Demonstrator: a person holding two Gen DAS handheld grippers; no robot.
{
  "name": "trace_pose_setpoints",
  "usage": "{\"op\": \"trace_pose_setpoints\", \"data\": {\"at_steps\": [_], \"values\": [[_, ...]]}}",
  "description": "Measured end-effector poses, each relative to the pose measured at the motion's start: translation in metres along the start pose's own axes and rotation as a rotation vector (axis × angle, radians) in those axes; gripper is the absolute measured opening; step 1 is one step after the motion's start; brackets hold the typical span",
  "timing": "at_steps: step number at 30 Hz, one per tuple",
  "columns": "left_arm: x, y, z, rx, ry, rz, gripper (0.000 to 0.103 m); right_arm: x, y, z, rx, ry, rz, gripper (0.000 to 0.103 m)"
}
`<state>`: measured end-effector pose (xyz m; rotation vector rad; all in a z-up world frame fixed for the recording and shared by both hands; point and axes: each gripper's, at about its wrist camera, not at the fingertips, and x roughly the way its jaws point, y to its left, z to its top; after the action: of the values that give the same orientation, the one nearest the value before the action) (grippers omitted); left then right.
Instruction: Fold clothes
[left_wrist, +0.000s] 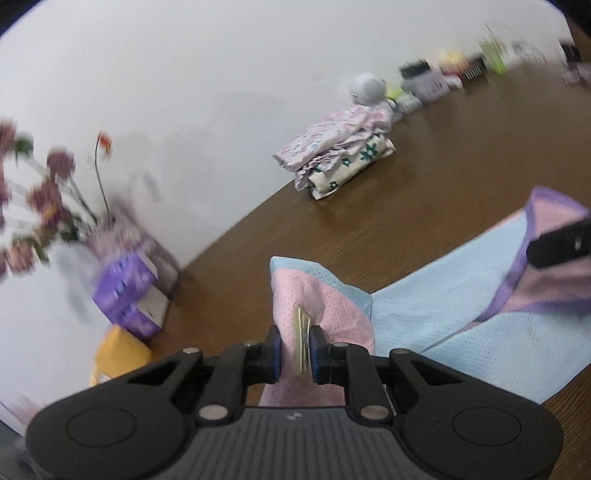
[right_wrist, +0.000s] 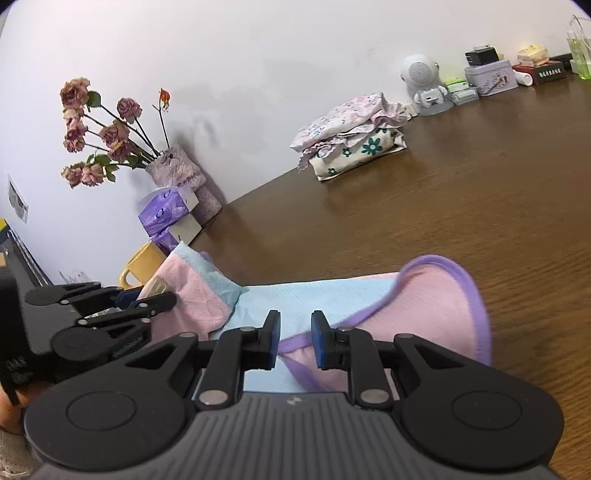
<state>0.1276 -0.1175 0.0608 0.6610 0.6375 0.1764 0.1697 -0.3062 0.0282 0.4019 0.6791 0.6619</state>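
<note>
A mesh garment (left_wrist: 424, 317) in pink and light blue with purple trim lies across the brown table (left_wrist: 424, 221). My left gripper (left_wrist: 296, 350) is shut on a pink corner of it, with a sewn-in label pinched between the pads. That corner is lifted off the table. In the right wrist view the left gripper (right_wrist: 155, 295) shows at the left, holding the same corner. My right gripper (right_wrist: 295, 338) is shut on the purple-trimmed hem of the garment (right_wrist: 317, 295), and the pink edge curls up beside it. One of its fingers (left_wrist: 557, 247) shows at the right edge of the left wrist view.
A stack of folded floral clothes (right_wrist: 354, 144) sits by the wall. At the left stand a vase of dried flowers (right_wrist: 177, 170), purple tissue packs (right_wrist: 166, 212) and a yellow mug (right_wrist: 142, 266). A white speaker (right_wrist: 421, 79) and several boxes (right_wrist: 491, 77) line the far edge.
</note>
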Motion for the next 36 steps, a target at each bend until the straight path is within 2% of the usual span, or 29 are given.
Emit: {"op": "trace_pose_setpoints", "data": {"at_steps": [5,10,13,15,17,21,23,24,30,36], "values": [[-0.003,-0.043,0.01,0.148,0.003,0.085,0.016,-0.01,-0.012,-0.002,0.007,-0.009,0.013,0.023],[-0.001,-0.073,0.016,0.183,0.024,0.03,0.019,-0.014,-0.019,-0.004,0.0,-0.001,-0.012,0.023],[0.001,-0.082,0.018,0.166,0.04,-0.016,0.021,-0.015,-0.02,-0.005,-0.004,-0.002,-0.017,0.023],[0.002,-0.082,0.018,0.134,0.044,-0.041,0.023,-0.015,-0.019,-0.005,-0.009,-0.006,-0.032,0.023],[0.001,-0.077,0.018,0.091,0.036,-0.071,0.031,-0.015,-0.021,-0.005,-0.004,-0.01,-0.041,0.023],[-0.018,-0.047,0.011,-0.058,-0.008,-0.182,0.04,-0.015,-0.025,-0.005,0.013,-0.015,-0.048,0.023],[-0.033,-0.026,0.004,-0.157,-0.041,-0.245,0.056,-0.015,-0.027,-0.005,0.023,-0.016,-0.046,0.023],[-0.039,-0.014,-0.002,-0.205,-0.056,-0.258,0.06,-0.015,-0.028,-0.005,0.028,-0.016,-0.044,0.023],[-0.055,0.04,-0.051,-0.335,-0.064,-0.239,0.062,-0.014,-0.034,-0.004,0.049,-0.021,-0.025,0.023],[-0.034,0.063,-0.087,-0.419,-0.031,-0.293,0.061,-0.013,-0.012,-0.01,-0.005,-0.025,-0.013,0.023]]}}
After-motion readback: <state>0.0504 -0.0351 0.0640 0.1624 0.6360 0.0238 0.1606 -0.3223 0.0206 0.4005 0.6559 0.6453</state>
